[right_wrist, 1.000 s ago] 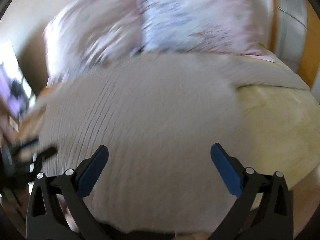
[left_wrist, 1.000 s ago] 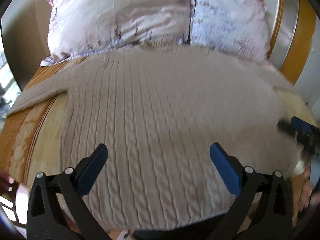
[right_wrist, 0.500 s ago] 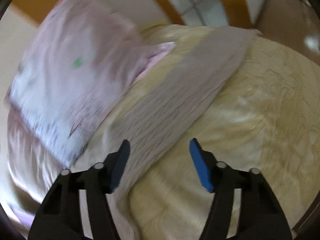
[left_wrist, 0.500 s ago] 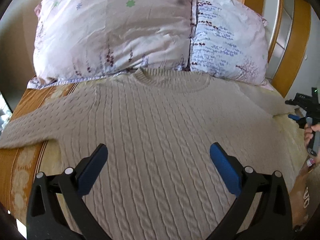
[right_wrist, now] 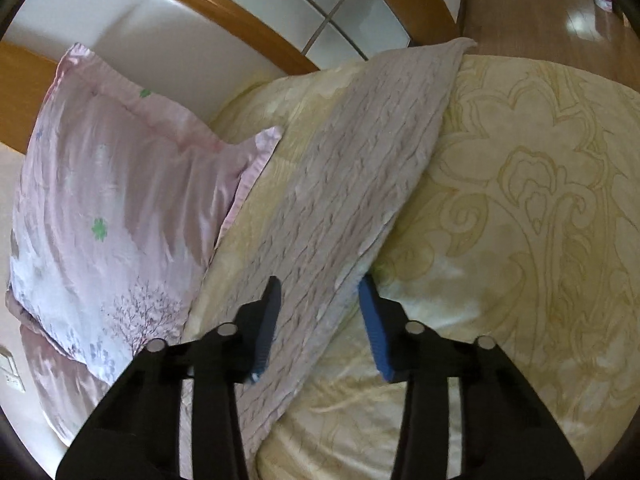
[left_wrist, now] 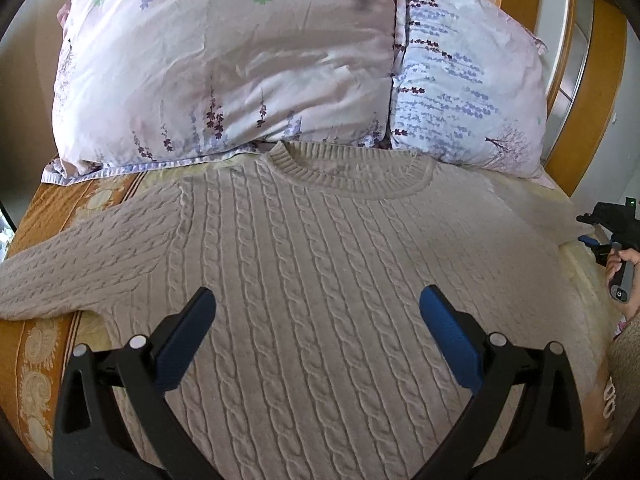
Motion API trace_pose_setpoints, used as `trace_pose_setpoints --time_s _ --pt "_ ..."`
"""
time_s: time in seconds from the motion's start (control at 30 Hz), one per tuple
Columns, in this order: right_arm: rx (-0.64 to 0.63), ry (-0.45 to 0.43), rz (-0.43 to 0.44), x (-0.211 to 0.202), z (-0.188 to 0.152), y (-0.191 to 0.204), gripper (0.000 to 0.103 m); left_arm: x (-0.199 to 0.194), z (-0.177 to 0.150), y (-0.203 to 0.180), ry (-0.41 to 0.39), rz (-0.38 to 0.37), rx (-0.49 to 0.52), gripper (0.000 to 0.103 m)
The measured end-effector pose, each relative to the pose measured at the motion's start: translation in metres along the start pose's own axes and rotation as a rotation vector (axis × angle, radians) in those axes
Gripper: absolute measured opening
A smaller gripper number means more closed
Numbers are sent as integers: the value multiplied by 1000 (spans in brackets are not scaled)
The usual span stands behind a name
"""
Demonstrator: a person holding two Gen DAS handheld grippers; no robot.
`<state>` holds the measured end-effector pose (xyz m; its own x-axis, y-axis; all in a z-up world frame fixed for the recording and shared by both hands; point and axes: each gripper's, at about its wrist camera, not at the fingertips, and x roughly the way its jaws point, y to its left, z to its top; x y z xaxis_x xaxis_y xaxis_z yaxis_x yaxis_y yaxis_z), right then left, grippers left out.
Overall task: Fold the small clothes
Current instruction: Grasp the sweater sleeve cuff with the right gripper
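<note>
A beige cable-knit sweater lies flat on the bed, front up, collar toward the pillows, both sleeves spread out. My left gripper is open and empty above the sweater's lower body. My right gripper is partly open, its blue fingers straddling the sweater's right sleeve, which runs away to the bed's far edge. The right gripper also shows in the left wrist view at the right edge.
Two floral pillows stand against the wooden headboard. The bed has a cream patterned cover with an orange border on the left. Wooden floor lies beyond the bed's right side.
The left gripper pulled back and up, bringing the whole sweater into view. The right gripper swung to the right sleeve, narrowed its jaws and now straddles it.
</note>
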<state>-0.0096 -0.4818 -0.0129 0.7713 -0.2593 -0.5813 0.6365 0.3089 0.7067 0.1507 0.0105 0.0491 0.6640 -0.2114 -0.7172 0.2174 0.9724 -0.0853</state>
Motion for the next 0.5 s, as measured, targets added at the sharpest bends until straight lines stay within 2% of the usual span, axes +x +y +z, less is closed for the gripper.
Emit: trace_pose_setpoints --time_s 0.03,0.07,0.1,0.17,0.3,0.5 --pt "-11 -7 -3 0 0 -1 37 0 0 0 -1 1 -1 101" --pt "-21 -12 -4 1 0 0 33 1 1 1 -1 0 -4 101" --pt "-22 -11 1 1 -1 0 23 2 3 2 5 -5 -12 101" --pt "-8 2 8 6 -1 -4 15 5 5 5 21 -14 -33 101" --pt "-40 -20 3 4 -3 0 11 11 12 15 43 -64 -109 101" --pt "-162 -102 41 -18 -5 32 11 12 17 31 27 -131 -192 101"
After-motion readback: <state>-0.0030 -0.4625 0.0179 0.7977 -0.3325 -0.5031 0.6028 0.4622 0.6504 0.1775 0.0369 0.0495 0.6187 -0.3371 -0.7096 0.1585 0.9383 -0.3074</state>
